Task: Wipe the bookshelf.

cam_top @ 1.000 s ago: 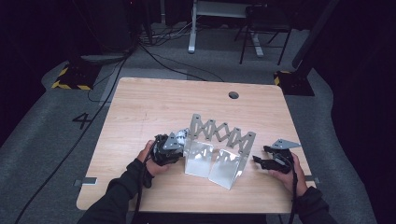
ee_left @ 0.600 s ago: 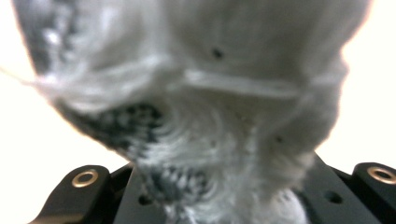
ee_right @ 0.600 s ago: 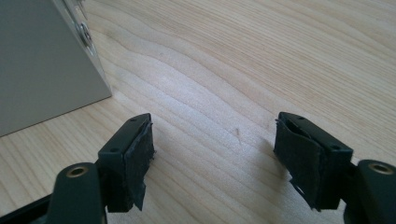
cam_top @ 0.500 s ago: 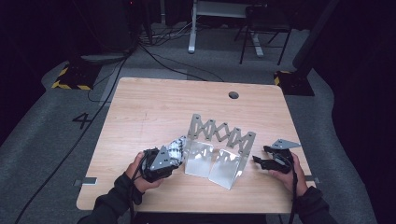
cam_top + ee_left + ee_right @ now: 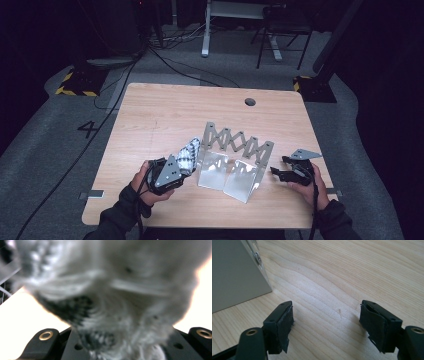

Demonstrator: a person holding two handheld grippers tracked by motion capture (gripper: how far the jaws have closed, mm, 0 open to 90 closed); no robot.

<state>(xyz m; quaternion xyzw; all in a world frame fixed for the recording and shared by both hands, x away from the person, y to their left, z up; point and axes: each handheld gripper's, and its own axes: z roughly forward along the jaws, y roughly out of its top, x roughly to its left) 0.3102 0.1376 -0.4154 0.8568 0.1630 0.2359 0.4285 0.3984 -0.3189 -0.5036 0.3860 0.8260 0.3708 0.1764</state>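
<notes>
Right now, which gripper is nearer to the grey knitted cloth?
Left. The left gripper is shut on the grey knitted cloth, left of the metal rack. The right gripper sits open beyond the rack's far side.

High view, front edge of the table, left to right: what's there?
Left gripper shut on a grey-and-white knitted cloth → folding silver metal rack with a scissor-lattice back → right gripper, jaws open and empty, all on the light wooden table.

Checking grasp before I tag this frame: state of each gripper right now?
Left gripper: shut on the grey knitted cloth, held above the table.
Right gripper: open, nothing between the jaws, beside the metal rack.
</notes>
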